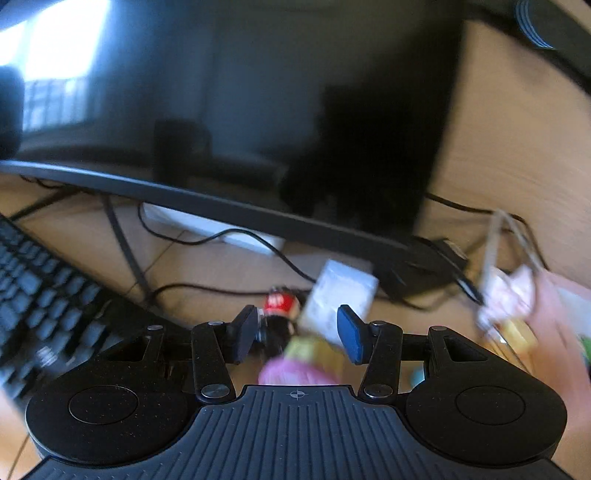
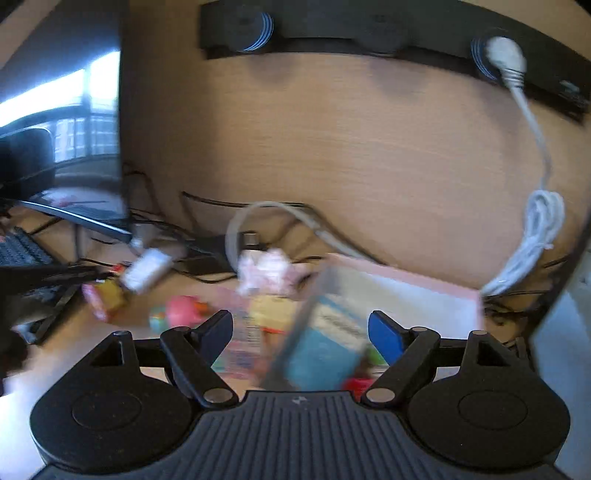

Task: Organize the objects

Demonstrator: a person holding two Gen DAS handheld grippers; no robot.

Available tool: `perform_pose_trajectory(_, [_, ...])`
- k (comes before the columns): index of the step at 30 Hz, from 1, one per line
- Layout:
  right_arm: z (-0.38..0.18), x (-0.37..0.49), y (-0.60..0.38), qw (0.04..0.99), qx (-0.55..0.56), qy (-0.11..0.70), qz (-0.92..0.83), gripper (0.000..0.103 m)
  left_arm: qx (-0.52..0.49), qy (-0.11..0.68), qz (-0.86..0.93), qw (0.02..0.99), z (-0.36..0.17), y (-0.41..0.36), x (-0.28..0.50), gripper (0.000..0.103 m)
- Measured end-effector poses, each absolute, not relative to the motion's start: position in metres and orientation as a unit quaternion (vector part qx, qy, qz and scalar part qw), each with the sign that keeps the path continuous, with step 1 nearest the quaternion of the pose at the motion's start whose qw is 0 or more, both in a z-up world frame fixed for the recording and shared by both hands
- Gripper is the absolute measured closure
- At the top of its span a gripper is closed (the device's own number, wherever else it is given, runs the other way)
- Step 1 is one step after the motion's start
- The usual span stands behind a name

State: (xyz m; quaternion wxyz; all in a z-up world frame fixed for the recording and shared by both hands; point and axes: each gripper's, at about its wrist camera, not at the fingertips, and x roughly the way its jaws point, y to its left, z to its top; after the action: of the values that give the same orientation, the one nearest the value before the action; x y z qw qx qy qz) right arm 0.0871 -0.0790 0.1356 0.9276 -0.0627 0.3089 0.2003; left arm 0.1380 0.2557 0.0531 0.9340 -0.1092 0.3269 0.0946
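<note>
Both views are blurred by motion. My left gripper is open above a yellow and pink packet, with a white box and a small red and black item just beyond its fingertips. My right gripper is open; a blue and clear pack lies between its spread fingers, whether touching I cannot tell. A pink toy, a white and pink bundle and the white box lie further on the desk.
A monitor stands over the wooden desk, with a keyboard at the left and black cables behind. A pink-edged box sits at the right. A white coiled cable hangs from a black socket strip.
</note>
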Motion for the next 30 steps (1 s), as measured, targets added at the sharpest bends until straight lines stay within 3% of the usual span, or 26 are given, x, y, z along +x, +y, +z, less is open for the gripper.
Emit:
perform_pose_trajectory(10, [0.126,0.089,-0.042,0.924,-0.049,0.335,0.178,0.022,-0.179,0.338,0.028,0.923,0.021,0.255,0.174,0.051])
perform_pose_trajectory(12, [0.125,0.106,-0.036,0.922,-0.044,0.343,0.174,0.022,-0.166,0.35,0.007,0.922,0.018,0.241,0.171,0.046])
perform_pose_trajectory(15, [0.115,0.145,-0.017,0.915,-0.055,0.363,0.167,0.021,-0.136,0.36,-0.032,0.922,0.019,0.227,0.156,0.047])
perform_pose_trajectory(17, [0.102,0.171,0.0,0.911,-0.074,0.374,0.156,0.021,-0.156,0.364,-0.066,0.916,0.023,0.229,0.138,0.053])
perform_pose_trajectory(21, [0.072,0.218,0.035,0.904,-0.117,0.391,0.126,0.022,-0.161,0.342,-0.082,0.922,0.041,0.234,0.089,0.053])
perform_pose_trajectory(24, [0.052,0.239,0.05,0.892,-0.125,0.418,0.116,0.034,-0.171,0.338,-0.087,0.921,0.055,0.238,0.061,0.053])
perform_pose_trajectory(26, [0.05,0.235,0.053,0.89,-0.121,0.421,0.122,0.056,-0.176,0.336,-0.086,0.921,0.058,0.24,0.042,0.053])
perform_pose_trajectory(28, [0.049,0.226,0.051,0.879,-0.107,0.443,0.138,0.065,-0.185,0.336,-0.081,0.92,0.058,0.243,0.026,0.053])
perform_pose_trajectory(30, [0.048,0.208,0.045,0.871,-0.085,0.457,0.158,0.065,-0.198,0.338,-0.076,0.917,0.057,0.247,0.012,0.053])
